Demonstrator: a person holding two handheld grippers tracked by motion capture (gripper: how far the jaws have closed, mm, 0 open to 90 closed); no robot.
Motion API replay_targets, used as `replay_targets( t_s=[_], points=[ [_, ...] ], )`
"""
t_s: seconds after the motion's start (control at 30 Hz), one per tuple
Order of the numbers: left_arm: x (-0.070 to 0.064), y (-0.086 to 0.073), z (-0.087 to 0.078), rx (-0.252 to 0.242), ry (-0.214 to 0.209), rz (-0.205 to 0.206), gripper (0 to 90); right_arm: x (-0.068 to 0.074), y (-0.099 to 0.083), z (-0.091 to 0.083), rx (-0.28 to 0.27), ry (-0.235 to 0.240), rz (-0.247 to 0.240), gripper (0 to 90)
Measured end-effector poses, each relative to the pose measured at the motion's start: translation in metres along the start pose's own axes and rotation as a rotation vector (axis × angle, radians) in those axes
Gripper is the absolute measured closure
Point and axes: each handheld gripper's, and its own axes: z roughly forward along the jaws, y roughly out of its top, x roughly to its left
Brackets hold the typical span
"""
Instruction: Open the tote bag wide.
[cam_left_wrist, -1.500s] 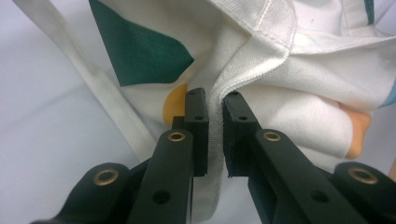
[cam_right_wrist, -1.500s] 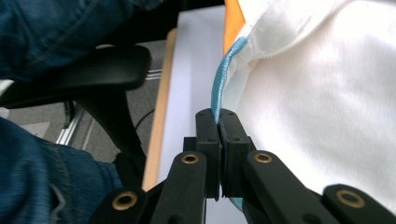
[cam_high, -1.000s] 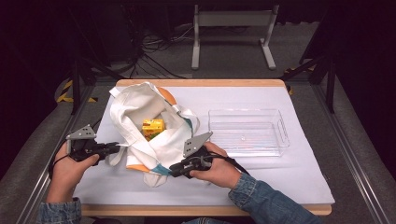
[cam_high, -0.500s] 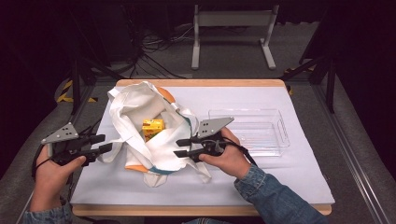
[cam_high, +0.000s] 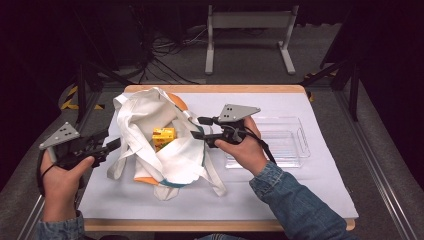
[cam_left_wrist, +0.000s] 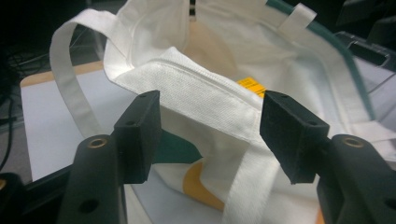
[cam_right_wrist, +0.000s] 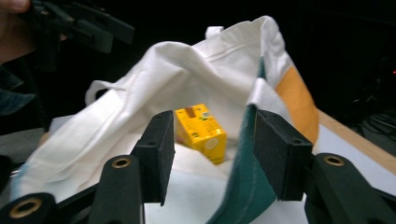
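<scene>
White tote bag (cam_high: 155, 135) open on tabletop (cam_high: 300, 185), yellow carton (cam_high: 163, 136) inside, my left tongs (cam_high: 116, 144) and right tongs (cam_high: 196, 128) both apart at its rim.

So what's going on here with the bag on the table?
A person holds a gripper in each hand at an open white tote bag with a yellow box inside. The left gripper is open at the bag's near rim, the right gripper open at its teal-edged side. A clear tray sits beside.

Your right gripper (cam_right_wrist: 210, 158) hangs with jaws spread before the white tote bag (cam_right_wrist: 154, 84); a yellow carton (cam_right_wrist: 201, 133) lies inside, the bag's green-trimmed edge (cam_right_wrist: 245, 154) between the jaws.
</scene>
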Motion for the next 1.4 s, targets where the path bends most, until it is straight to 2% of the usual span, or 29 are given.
replay_targets(
  t_s=[0.1, 0.17, 0.2, 0.23, 0.27, 0.37, 0.5, 0.57, 0.63, 0.77, 0.87, 0.9, 0.93, 0.97, 1.0, 1.03, 1.07, 1.1, 1.2, 1.4],
  points=[
    [0.0, 0.003, 0.015, -0.002, 0.004, -0.031, 33.7, -0.006, 0.0, 0.007, -0.012, 0.009, 0.025, 47.4],
    [0.001, 0.005, 0.021, 0.011, 0.013, -0.044, 31.1, -0.008, 0.001, 0.012, -0.005, -0.008, 0.01, 47.1],
    [0.0, 0.006, 0.026, 0.025, 0.038, -0.048, 30.4, -0.009, 0.002, 0.015, -0.001, -0.018, 0.004, 46.9],
    [0.0, 0.006, 0.026, 0.025, 0.038, -0.048, 28.5, -0.009, 0.002, 0.015, -0.001, -0.018, 0.004, 46.9],
    [0.0, 0.006, 0.029, 0.032, 0.046, -0.052, 28.5, -0.01, 0.002, 0.019, 0.009, -0.034, -0.014, 46.9],
    [-0.002, 0.007, 0.035, 0.027, 0.034, -0.066, 26.1, -0.01, 0.003, 0.028, 0.028, -0.048, -0.036, 48.2],
    [-0.005, 0.009, 0.04, 0.022, 0.042, -0.047, 21.7, -0.011, 0.003, 0.036, 0.061, -0.07, -0.059, 53.9],
    [-0.006, 0.011, 0.041, 0.014, 0.061, -0.032, 21.5, -0.012, 0.004, 0.039, 0.078, -0.083, -0.067, 56.3],
    [-0.006, 0.014, 0.04, -0.007, 0.073, -0.017, 21.1, -0.014, 0.005, 0.04, 0.076, -0.086, -0.07, 56.3],
    [0.0, 0.016, 0.044, -0.005, 0.119, -0.002, 22.8, -0.018, 0.011, 0.041, 0.068, -0.094, -0.069, 56.4],
    [0.006, 0.014, 0.053, 0.002, 0.094, -0.015, 28.2, -0.019, 0.014, 0.045, 0.08, -0.099, -0.082, 58.2],
    [0.007, 0.013, 0.055, 0.011, 0.089, -0.011, 29.4, -0.019, 0.015, 0.046, 0.083, -0.096, -0.084, 59.5],
    [0.008, 0.012, 0.055, 0.023, 0.085, 0.01, 32.8, -0.02, 0.015, 0.047, 0.086, -0.094, -0.084, 61.8],
    [0.008, 0.012, 0.053, 0.028, 0.071, 0.032, 48.2, -0.021, 0.016, 0.047, 0.093, -0.085, -0.08, 68.4],
    [0.008, 0.012, 0.053, 0.028, 0.071, 0.032, 62.9, -0.021, 0.016, 0.047, 0.093, -0.085, -0.08, 68.4],
    [0.009, 0.011, 0.052, 0.038, 0.059, 0.033, 62.9, -0.022, 0.016, 0.047, 0.103, -0.085, -0.079, 74.5],
    [0.01, 0.01, 0.049, 0.042, 0.055, 0.041, 74.5, -0.024, 0.016, 0.046, 0.112, -0.09, -0.083, 78.9],
    [0.011, 0.009, 0.047, 0.042, 0.063, 0.049, 79.9, -0.026, 0.017, 0.045, 0.119, -0.098, -0.079, 81.6],
    [0.014, 0.006, 0.042, 0.056, 0.096, 0.075, 82.8, -0.034, 0.017, 0.038, 0.127, -0.132, -0.082, 83.1],
    [0.018, -0.001, 0.036, 0.056, 0.107, 0.069, 83.4, -0.051, 0.009, 0.027, 0.132, -0.172, -0.042, 83.5]
  ],
)
